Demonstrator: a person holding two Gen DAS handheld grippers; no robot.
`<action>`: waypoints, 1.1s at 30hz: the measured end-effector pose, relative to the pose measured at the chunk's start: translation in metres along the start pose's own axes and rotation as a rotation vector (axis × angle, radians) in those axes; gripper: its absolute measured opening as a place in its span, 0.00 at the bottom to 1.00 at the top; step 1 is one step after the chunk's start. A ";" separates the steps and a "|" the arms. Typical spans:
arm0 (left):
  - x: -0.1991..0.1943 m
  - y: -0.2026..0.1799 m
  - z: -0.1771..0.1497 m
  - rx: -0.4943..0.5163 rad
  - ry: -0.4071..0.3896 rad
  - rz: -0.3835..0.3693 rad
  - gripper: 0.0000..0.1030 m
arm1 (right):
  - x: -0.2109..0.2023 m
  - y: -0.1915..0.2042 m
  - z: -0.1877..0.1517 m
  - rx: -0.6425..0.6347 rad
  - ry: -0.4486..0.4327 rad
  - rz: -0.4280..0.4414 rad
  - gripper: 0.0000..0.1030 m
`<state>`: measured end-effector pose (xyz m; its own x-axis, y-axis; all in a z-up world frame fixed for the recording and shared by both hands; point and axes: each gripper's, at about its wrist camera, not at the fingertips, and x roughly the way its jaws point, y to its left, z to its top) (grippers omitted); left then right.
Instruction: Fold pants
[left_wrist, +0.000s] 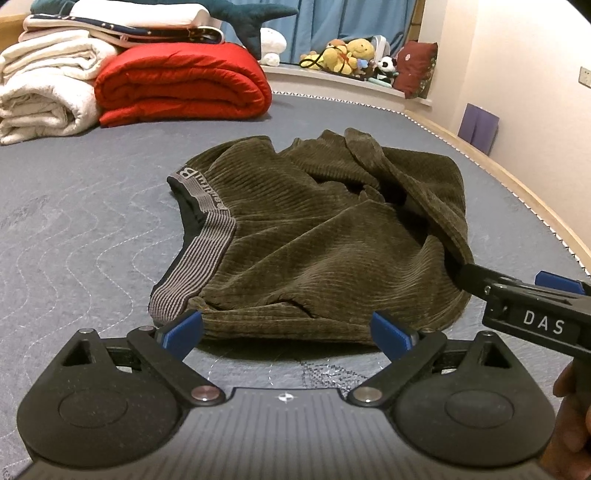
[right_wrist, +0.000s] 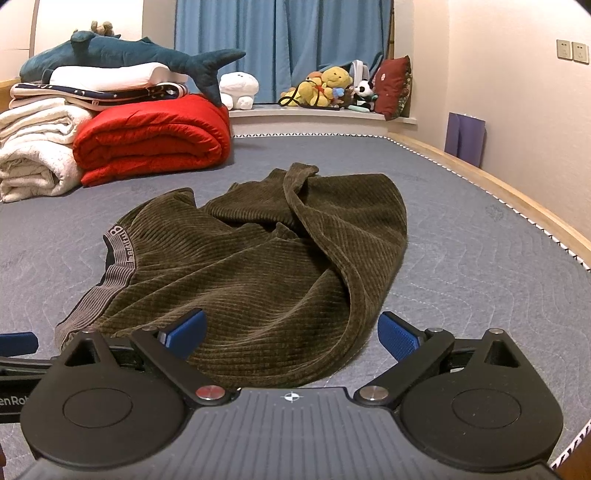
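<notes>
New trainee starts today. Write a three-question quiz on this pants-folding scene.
1. True or false: the pants lie flat and neatly folded.
2. Which is the left gripper doing? A) clamping the waistband B) open, near the pants' edge C) lifting the red quilt
3. Fill in: the folded red quilt sits beside a stack of ____ blankets.

Key
1. False: they are crumpled on the mattress.
2. B. The right gripper is open too.
3. White.

waistband lettering (left_wrist: 202, 192) unreadable | pants legs (right_wrist: 295, 206) bunched, ends hidden
</notes>
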<state>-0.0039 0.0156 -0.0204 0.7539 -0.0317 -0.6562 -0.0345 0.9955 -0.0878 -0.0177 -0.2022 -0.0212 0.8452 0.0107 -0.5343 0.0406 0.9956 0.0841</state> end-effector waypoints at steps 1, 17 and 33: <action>0.000 0.000 0.000 0.001 0.001 0.000 0.96 | 0.000 0.000 0.000 0.000 0.000 0.000 0.96; 0.049 0.097 0.082 -0.062 0.030 -0.091 0.20 | 0.016 -0.019 0.001 0.124 0.058 0.012 0.51; 0.156 0.117 0.077 -0.144 0.259 -0.093 0.81 | 0.103 -0.043 -0.008 0.339 0.265 -0.111 0.78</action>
<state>0.1607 0.1339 -0.0753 0.5666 -0.1624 -0.8078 -0.0794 0.9651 -0.2497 0.0638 -0.2428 -0.0868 0.6615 -0.0272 -0.7494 0.3334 0.9058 0.2614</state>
